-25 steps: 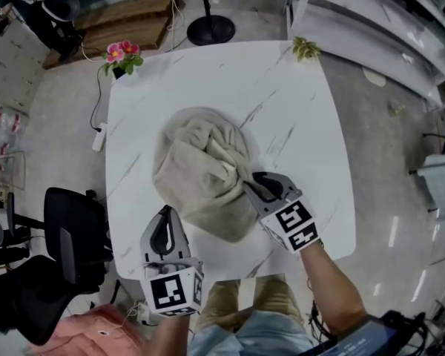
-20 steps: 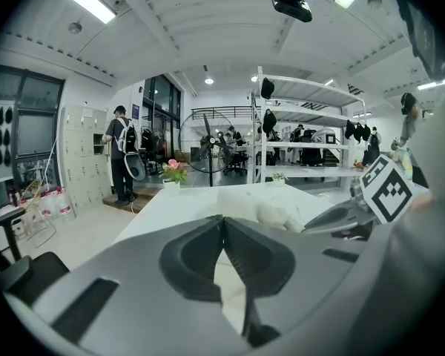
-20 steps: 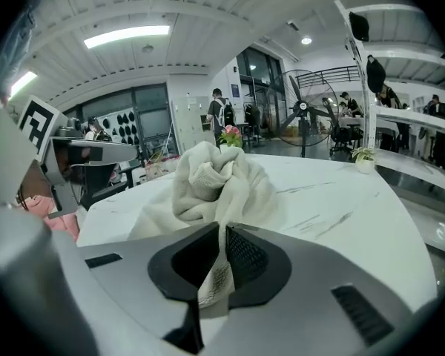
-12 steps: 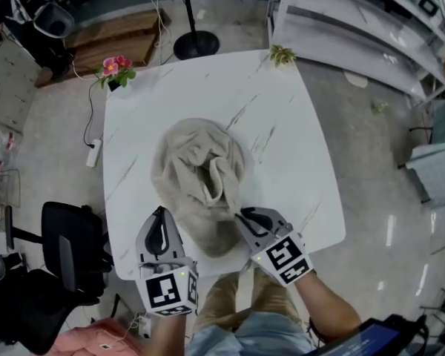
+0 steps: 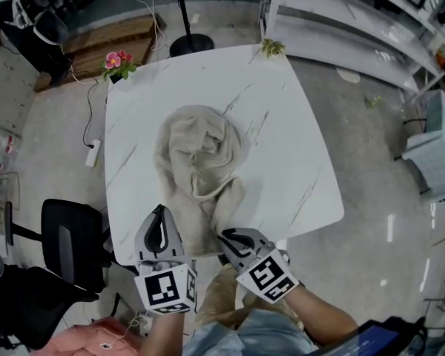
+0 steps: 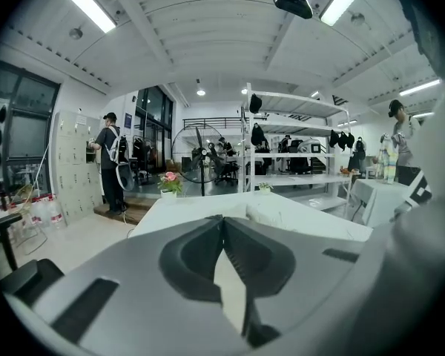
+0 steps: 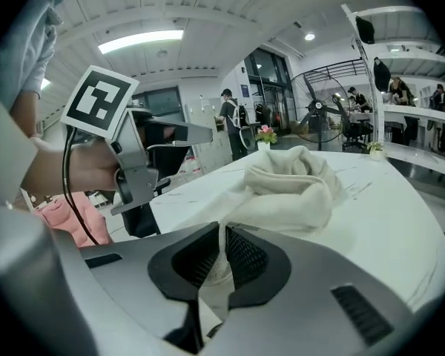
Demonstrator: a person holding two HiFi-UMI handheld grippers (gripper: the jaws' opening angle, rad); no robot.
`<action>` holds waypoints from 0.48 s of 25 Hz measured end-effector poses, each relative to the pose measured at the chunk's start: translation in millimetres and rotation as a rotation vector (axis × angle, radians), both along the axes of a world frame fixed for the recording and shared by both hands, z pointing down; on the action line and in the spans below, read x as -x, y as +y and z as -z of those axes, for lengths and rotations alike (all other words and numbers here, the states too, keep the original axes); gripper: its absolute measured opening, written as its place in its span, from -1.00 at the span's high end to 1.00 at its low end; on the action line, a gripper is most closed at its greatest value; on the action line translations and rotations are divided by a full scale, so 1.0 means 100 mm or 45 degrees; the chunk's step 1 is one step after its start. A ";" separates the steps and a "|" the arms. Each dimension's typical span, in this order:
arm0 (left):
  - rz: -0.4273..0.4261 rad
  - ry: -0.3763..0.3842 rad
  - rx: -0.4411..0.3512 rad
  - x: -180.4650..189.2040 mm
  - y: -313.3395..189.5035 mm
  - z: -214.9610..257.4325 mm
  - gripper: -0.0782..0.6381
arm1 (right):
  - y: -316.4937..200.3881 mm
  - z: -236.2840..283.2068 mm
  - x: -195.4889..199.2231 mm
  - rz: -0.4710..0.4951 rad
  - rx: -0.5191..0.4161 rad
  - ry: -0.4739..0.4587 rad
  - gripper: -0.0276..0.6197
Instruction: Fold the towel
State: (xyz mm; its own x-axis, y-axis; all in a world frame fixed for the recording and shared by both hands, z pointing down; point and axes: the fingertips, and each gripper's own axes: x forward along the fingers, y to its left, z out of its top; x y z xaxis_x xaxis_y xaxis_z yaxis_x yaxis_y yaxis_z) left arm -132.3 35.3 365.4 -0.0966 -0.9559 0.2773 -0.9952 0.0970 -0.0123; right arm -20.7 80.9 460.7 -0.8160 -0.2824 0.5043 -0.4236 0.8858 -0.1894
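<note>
Towel [image 5: 199,150]: beige, bunched at the middle of the table [image 5: 297,124]. One corner is now drawn out to the 6 o'clock edge; earlier it lay in the heap.
Right gripper [image 5: 225,238]: jaws have just been closing and pinch that corner. It has shifted from the towel's 4 o'clock to the near edge.
Left gripper [image 5: 160,212]: jaws clenched and empty, at 7 o'clock, little changed.

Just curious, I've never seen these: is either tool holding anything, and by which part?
The right tool, its jaws just closed, pinches the towel by its stretched-out near edge. The left tool is shut and empty.
</note>
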 end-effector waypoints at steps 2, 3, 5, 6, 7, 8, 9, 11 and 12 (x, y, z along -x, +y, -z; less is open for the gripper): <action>0.023 -0.006 0.003 -0.01 0.13 -0.02 0.76 | 0.16 0.00 0.00 0.025 0.008 -0.016 0.79; 0.035 -0.008 0.007 -0.03 0.22 -0.02 0.76 | 0.25 0.00 -0.01 0.035 0.015 -0.025 0.79; 0.055 -0.015 0.015 -0.09 0.40 -0.01 0.76 | 0.43 0.01 -0.05 0.049 0.033 -0.047 0.79; 0.063 -0.020 0.016 -0.12 0.50 -0.02 0.76 | 0.51 0.01 -0.07 0.053 0.040 -0.056 0.79; 0.071 -0.026 0.018 -0.14 0.59 -0.03 0.76 | 0.58 0.01 -0.09 0.057 0.045 -0.064 0.79; 0.080 -0.030 0.021 -0.17 0.68 -0.04 0.76 | 0.66 0.01 -0.10 0.061 0.051 -0.072 0.79; 0.089 -0.033 0.025 -0.19 0.77 -0.05 0.76 | 0.75 0.01 -0.12 0.067 0.060 -0.079 0.79; 0.105 -0.036 0.031 -0.24 0.95 -0.07 0.76 | 0.93 -0.01 -0.14 0.083 0.079 -0.089 0.79; 0.112 -0.037 0.031 -0.26 1.03 -0.07 0.76 | 1.02 -0.03 -0.14 0.094 0.087 -0.090 0.79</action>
State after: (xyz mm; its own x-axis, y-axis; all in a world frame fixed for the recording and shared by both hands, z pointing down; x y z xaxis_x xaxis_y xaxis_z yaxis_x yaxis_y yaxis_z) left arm -106.4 138.6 372.5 -0.1879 -0.9366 0.2959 -0.9821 0.1830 -0.0445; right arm -6.8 182.5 463.5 -0.8676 -0.1873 0.4606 -0.3411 0.8982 -0.2773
